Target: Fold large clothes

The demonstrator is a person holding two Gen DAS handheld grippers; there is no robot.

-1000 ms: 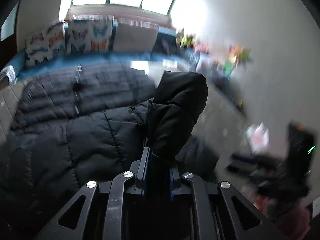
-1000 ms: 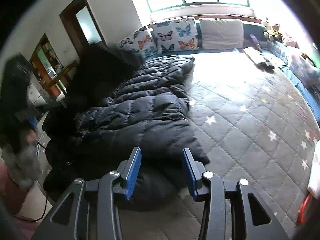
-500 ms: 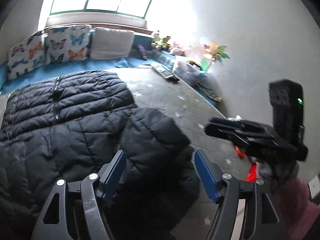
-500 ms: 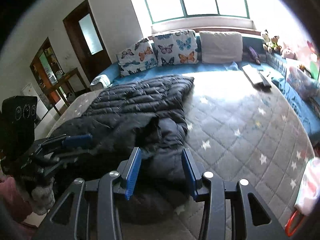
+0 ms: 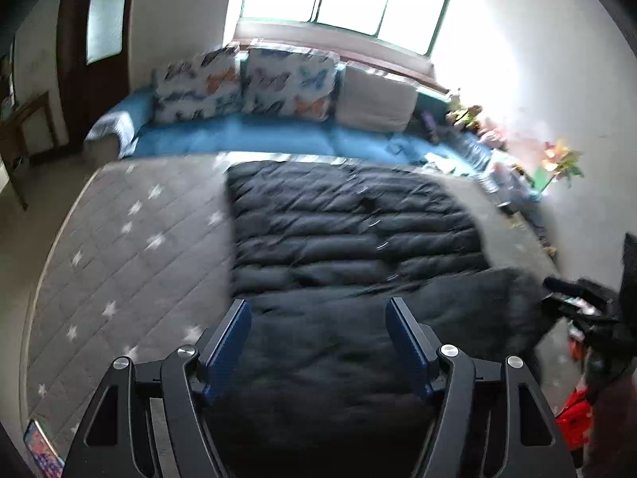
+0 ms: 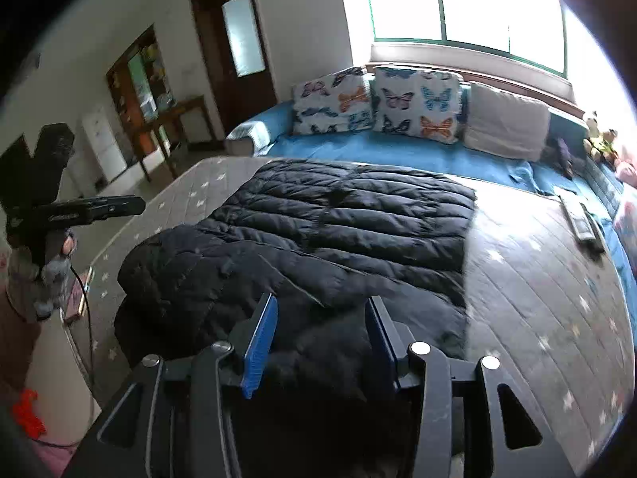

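A black quilted jacket (image 5: 350, 231) (image 6: 350, 215) lies flat on a grey star-patterned mat (image 5: 131, 247) (image 6: 537, 279). Its near part is folded over into a thicker heap. My left gripper (image 5: 316, 310) hovers above the jacket's near left edge, its jaws wide but closing a little, and the pads touch nothing. It also shows at the left of the right wrist view as the left gripper (image 6: 79, 207). My right gripper (image 6: 321, 304) hangs over the folded heap with jaws opening and the fabric below them, not pinched. In the left wrist view the right gripper (image 5: 577, 302) sits at the right edge.
A blue couch (image 6: 378, 151) with butterfly cushions (image 6: 414, 103) runs along the far side under a window. Remote controls (image 6: 583, 223) lie on the mat's right part. A phone (image 6: 77, 294) rests at the mat's left edge. A wooden table (image 6: 175, 119) and a door stand far left.
My left gripper let go of the raised jacket part, opened wide and swung left. That part now lies folded on the jacket. My right gripper rose and shifted, its jaws slightly wider.
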